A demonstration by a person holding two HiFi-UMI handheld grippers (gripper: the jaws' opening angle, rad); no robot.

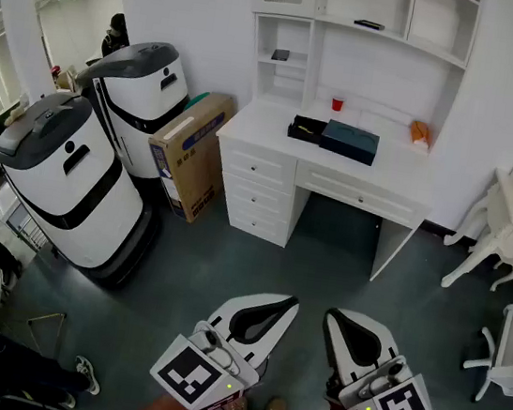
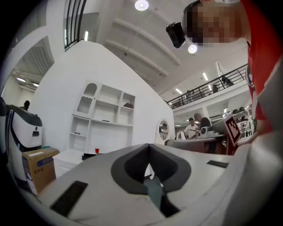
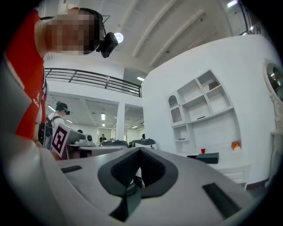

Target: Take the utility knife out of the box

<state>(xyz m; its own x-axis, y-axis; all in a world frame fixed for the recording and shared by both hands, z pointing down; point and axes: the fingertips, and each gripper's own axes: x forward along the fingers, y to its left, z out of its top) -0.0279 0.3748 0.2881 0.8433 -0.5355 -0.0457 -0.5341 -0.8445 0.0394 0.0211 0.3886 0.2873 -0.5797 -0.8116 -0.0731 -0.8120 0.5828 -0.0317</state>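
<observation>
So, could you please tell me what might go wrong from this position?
The left gripper and right gripper are both shut and far from the desk; they must open before reaching in.
The dark teal box looks closed, with an open black tray beside it; contents are hidden, so the wrong one may be searched.
The red cup behind them could be knocked.

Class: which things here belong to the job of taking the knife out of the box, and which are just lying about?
For the job:
dark box
left claw, shut
right claw, shut

Lying about:
red cup
orange object
cardboard box
</observation>
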